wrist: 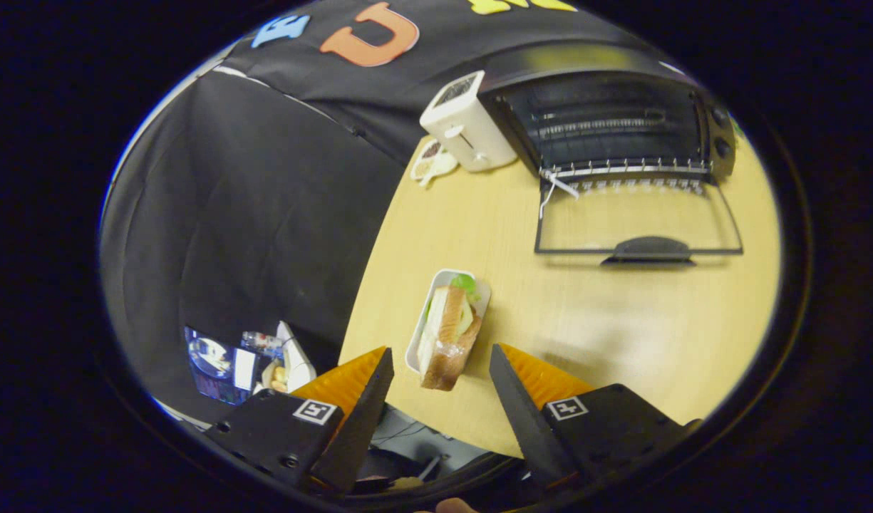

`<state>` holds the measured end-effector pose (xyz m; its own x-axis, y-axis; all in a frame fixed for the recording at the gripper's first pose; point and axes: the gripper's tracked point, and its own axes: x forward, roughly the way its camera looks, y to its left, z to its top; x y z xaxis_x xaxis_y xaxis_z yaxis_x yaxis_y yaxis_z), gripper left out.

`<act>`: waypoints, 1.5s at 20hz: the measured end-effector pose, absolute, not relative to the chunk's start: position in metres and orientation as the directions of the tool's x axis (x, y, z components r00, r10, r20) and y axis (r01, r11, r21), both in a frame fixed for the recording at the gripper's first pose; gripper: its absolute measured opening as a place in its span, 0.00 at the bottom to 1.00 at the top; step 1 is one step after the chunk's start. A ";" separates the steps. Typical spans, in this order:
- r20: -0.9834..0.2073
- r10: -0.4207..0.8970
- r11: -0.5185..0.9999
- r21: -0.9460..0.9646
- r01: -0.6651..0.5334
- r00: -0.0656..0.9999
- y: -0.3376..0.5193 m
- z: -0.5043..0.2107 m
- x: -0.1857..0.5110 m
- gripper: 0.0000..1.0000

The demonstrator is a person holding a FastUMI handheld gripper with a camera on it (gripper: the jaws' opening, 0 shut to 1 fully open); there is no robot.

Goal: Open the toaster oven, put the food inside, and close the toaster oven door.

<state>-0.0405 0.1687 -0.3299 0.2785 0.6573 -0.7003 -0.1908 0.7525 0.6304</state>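
Hand-held gripper (442,370) wide open, sandwich (447,336) between fingertips, untouched.

white toaster (467,130) on wooden table (621,320), small dish (432,161) beside it.

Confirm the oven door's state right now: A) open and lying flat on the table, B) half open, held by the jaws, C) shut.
A: the oven door lies flat on the table, while the open gripper sits back by the sandwich.
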 end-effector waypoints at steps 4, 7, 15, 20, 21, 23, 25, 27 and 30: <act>-0.703 0.693 0.715 0.699 -0.028 0.161 0.185 -0.354 -0.042 0.84; -0.689 0.712 0.693 0.721 0.024 0.136 0.192 -0.358 -0.040 0.75; -0.667 0.733 0.668 0.743 0.044 0.134 0.192 -0.357 -0.038 0.36; -0.620 0.769 0.621 0.783 0.049 0.159 0.185 -0.341 -0.035 0.24; -0.604 0.778 0.606 0.794 0.048 0.173 0.181 -0.332 -0.036 0.24; -0.560 0.798 0.566 0.823 0.043 0.222 0.173 -0.307 -0.030 0.23; -0.488 0.810 0.506 0.862 0.035 0.325 0.156 -0.276 -0.014 0.23; -0.427 0.781 0.463 0.886 0.036 0.455 0.125 -0.254 0.008 0.23; -0.374 0.682 0.436 0.898 0.061 0.629 0.072 -0.244 0.044 0.23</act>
<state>0.0439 0.0725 -0.2439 0.6287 0.6819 -0.3738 0.0614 0.4357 0.8980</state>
